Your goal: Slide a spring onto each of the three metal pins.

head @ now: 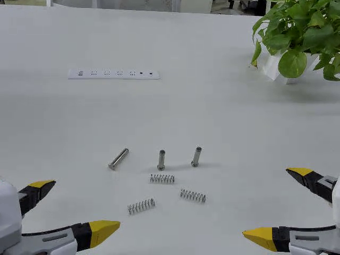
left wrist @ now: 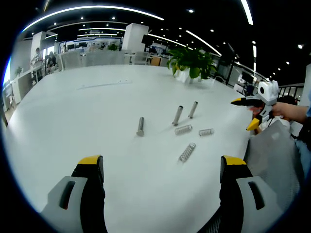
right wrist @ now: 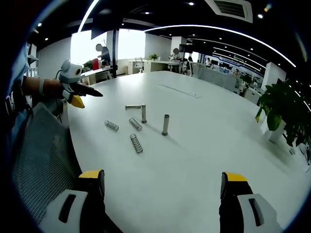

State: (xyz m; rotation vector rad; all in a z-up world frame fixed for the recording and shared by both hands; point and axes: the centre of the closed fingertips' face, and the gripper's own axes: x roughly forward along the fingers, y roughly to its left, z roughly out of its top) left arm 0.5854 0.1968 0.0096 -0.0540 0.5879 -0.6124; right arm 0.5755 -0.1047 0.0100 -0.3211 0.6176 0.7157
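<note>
Head view: springs [head: 162,178] beside three pins [head: 161,159]

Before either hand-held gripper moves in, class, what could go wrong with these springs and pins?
The middle silver metal pin and the right silver metal pin stand upright, unsupported: a nudge may topple them.
The left silver metal pin lies flat and might roll when gripped.
The small coiled steel springs could flick away if pinched.

silver pins [head: 161,159], white table [head: 212,106], green plant [head: 300,32]
</note>
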